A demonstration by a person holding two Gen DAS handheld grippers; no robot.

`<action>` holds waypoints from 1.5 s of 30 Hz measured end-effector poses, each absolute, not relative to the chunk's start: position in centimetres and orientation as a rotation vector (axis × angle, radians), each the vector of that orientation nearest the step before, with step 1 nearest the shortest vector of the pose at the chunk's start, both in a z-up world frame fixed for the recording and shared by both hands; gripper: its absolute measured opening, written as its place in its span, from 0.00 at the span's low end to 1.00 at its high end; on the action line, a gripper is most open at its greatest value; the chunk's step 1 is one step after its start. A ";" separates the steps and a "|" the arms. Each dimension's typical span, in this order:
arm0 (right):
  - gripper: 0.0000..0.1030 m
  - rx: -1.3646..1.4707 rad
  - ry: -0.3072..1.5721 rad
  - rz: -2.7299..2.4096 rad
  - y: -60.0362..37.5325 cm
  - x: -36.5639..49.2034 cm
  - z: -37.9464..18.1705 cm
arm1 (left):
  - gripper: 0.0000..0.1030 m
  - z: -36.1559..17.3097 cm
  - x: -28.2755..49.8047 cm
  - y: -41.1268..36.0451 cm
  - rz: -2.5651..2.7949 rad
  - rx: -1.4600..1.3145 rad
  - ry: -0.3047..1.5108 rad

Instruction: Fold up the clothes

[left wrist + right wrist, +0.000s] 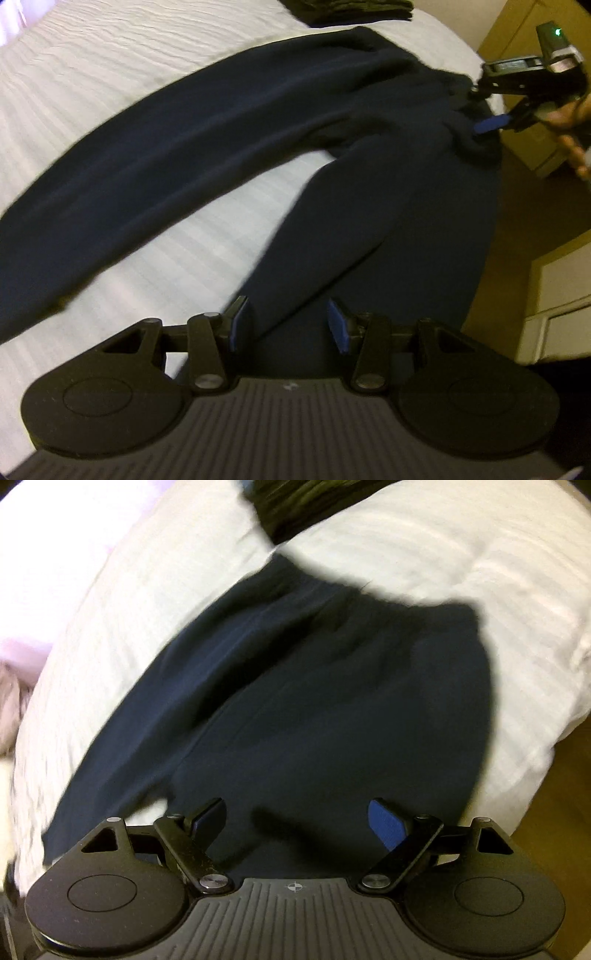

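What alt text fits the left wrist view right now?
Dark navy trousers lie spread on a white striped bed cover, legs splayed apart. The left gripper hangs open over one leg; the right gripper is at the waistband end.

Trousers [229,147]: dark navy, plain, no print. Bed cover [122,66]: white, fine woven stripes tone on tone. Folded pile [351,9] at bed's far edge: black with an olive cast. Left gripper [290,325]: matt black, ribbed grey housing, blue pads. Right gripper [297,825]: same black, blue pads. Floor [561,812]: warm brown. Cabinet [554,310]: cream.
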State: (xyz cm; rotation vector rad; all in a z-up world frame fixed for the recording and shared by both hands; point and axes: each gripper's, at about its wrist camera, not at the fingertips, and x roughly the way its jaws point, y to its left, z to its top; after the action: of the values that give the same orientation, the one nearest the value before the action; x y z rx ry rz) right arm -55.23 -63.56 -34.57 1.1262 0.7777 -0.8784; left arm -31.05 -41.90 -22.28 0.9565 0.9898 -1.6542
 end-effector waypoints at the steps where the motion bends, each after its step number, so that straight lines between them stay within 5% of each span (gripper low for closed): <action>1: 0.85 1.122 0.748 -0.905 -64.6 -56.2 -34.7 | 0.40 -22.4 -31.9 -42.4 -1.664 0.966 0.990; 14: 0.85 1.151 0.620 -1.039 -70.5 -61.7 -33.1 | 0.40 -20.9 -31.0 -43.6 -1.449 0.993 1.010; 28: 0.85 0.787 1.116 -0.623 -61.4 -49.5 -27.2 | 0.51 -14.5 -22.4 -33.0 -1.064 0.836 1.045; 45: 0.85 0.537 1.330 -0.386 -49.6 -42.4 -24.1 | 0.60 -12.9 -19.7 -23.0 -1.009 0.727 1.060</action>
State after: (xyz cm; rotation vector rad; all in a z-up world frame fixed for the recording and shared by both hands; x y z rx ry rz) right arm -42.38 -49.65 -24.06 0.5372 1.3296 -0.3861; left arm -19.70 -22.97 -12.93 0.7271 1.0602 -1.0094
